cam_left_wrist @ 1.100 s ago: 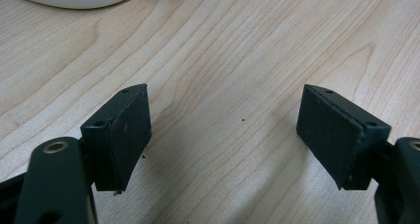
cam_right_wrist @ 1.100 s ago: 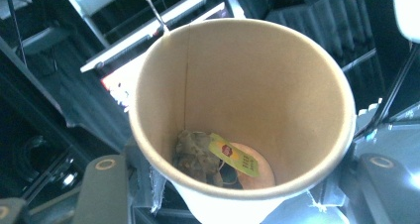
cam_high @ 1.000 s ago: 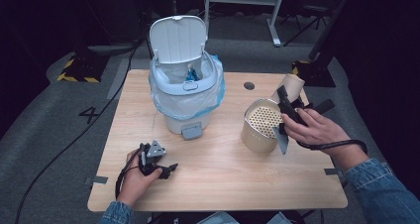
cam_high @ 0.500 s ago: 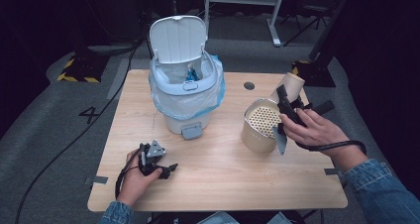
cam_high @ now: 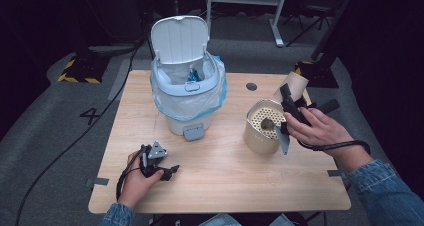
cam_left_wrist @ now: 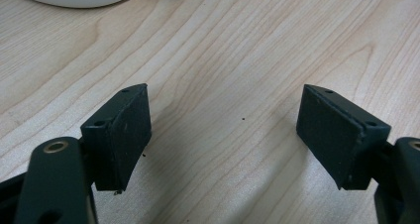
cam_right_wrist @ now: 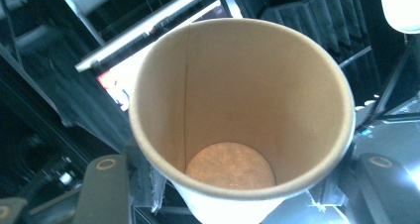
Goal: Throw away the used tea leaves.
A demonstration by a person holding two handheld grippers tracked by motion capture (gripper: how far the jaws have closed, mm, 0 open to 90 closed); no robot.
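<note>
In the right gripper view, jaws clamp an empty paper cup (cam_right_wrist: 242, 130); left jaws apart.

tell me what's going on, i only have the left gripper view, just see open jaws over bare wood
Observer: The right gripper holds a paper cup at the far right of the table, above a beige canister with a perforated insert.
Operator: anything in the cup
Observer: The right gripper view looks straight into it and it is empty down to the bottom.
Operator: and the canister
Observer: A small dark lump lies on the perforated insert.
Operator: whats that white thing at my top edge
Observer: The base of a small bin lined with a bag, its lid standing open.
</note>
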